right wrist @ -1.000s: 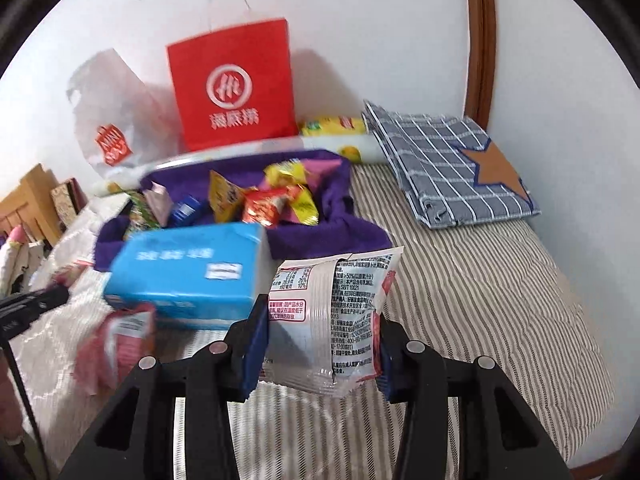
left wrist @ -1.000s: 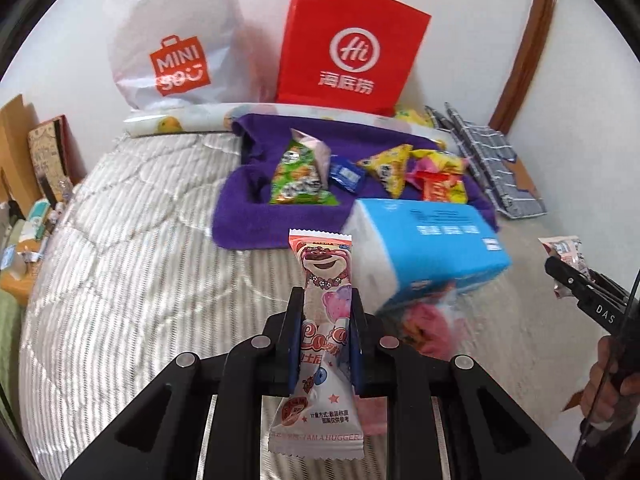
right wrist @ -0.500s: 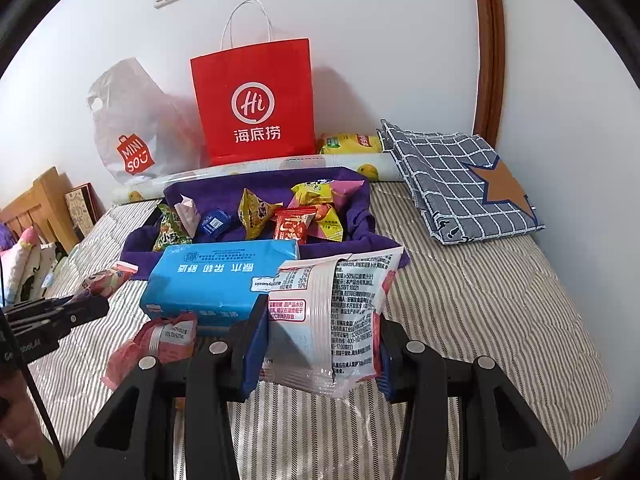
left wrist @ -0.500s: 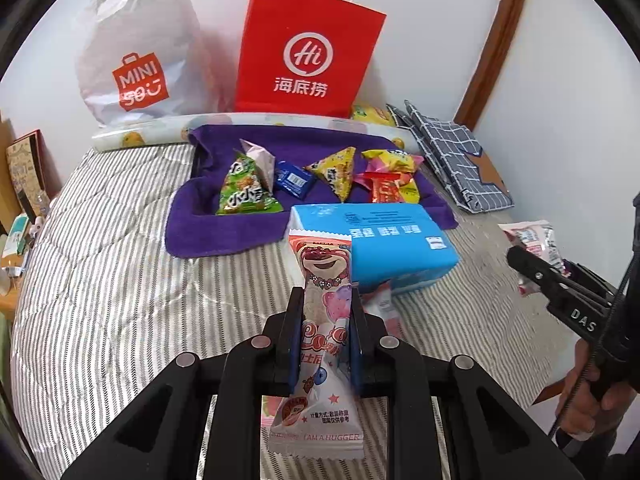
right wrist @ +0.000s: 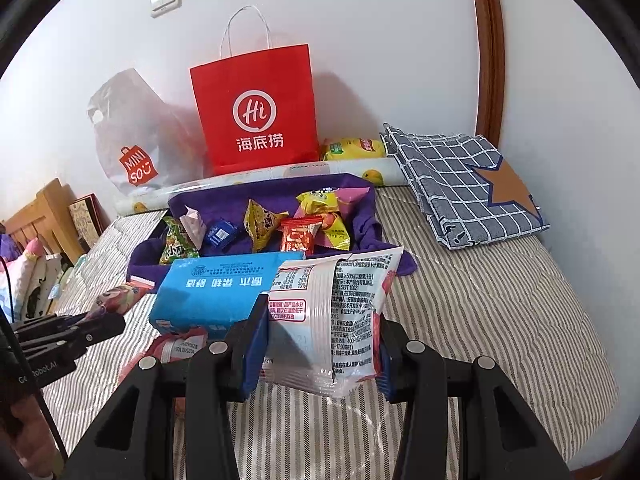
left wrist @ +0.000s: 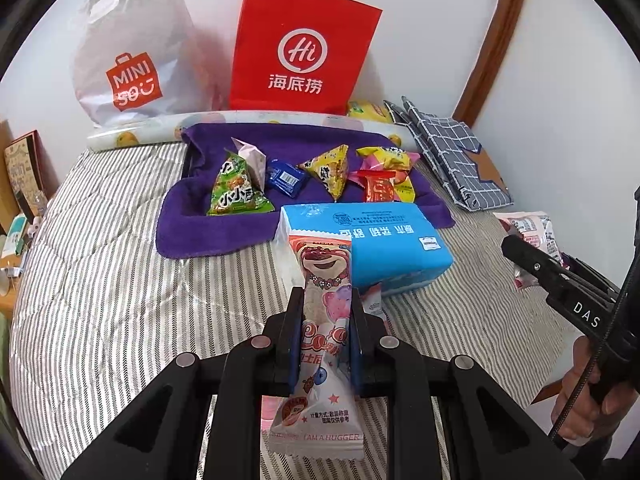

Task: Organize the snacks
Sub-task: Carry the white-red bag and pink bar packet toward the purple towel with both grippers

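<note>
My left gripper (left wrist: 326, 300) is shut on a long pink bear-print snack packet (left wrist: 322, 264), held above the striped bed. My right gripper (right wrist: 320, 312) is shut on a white and red snack bag (right wrist: 336, 300); it also shows at the right of the left wrist view (left wrist: 532, 232). A purple cloth tray (left wrist: 180, 208) further back holds several small snack packets (left wrist: 236, 192). A blue tissue pack (left wrist: 384, 240) lies in front of the tray. Another pink packet (right wrist: 176, 348) lies by the tissue pack.
A red paper bag (left wrist: 300, 48) and a white plastic bag (left wrist: 132, 60) stand against the wall behind the tray. A folded checked cloth (right wrist: 460, 184) lies at the back right. The bed's right edge (right wrist: 592, 360) is close. A wooden headboard (right wrist: 44, 212) is at the left.
Both grippers have pulled back and up from the tray, still holding their packets. The tray and tissue pack look farther off and sharper than before.
</note>
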`<state>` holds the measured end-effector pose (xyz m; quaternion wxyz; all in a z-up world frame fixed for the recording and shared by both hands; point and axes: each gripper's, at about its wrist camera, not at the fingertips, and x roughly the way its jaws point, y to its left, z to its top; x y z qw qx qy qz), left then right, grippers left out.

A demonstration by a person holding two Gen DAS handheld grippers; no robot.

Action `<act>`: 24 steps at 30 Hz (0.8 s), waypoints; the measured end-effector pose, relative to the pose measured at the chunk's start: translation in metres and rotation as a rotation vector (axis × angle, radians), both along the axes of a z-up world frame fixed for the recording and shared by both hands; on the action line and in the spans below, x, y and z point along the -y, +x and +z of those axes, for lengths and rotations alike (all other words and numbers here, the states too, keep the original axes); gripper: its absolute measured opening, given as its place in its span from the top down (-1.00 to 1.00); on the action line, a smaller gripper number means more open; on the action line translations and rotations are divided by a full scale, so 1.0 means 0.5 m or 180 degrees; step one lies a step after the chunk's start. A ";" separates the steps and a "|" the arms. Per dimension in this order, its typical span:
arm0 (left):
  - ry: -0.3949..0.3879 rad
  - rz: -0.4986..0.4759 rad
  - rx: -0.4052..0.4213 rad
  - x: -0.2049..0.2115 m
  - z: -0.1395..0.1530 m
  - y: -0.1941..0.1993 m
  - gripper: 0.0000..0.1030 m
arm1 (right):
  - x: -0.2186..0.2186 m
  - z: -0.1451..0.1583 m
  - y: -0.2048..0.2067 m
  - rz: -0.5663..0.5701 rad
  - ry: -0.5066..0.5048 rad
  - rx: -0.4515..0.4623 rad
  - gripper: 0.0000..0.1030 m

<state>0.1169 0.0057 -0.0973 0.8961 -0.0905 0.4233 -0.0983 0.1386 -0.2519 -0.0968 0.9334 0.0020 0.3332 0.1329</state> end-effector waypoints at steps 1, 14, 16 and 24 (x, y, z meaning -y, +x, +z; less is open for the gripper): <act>0.0008 0.0002 0.0004 0.001 0.001 0.002 0.62 | 0.000 0.001 0.001 0.0004 0.0002 0.0007 0.18; 0.0014 0.0055 -0.0001 0.000 0.006 0.016 0.62 | -0.013 0.001 0.019 0.0035 0.0017 0.0015 0.18; 0.0024 0.0062 0.0013 -0.001 0.008 0.018 0.62 | -0.012 0.003 0.022 0.0039 0.0023 0.0020 0.18; 0.0080 0.0098 0.0082 0.002 0.019 0.030 0.62 | -0.010 0.010 0.033 0.0028 0.0051 0.0052 0.18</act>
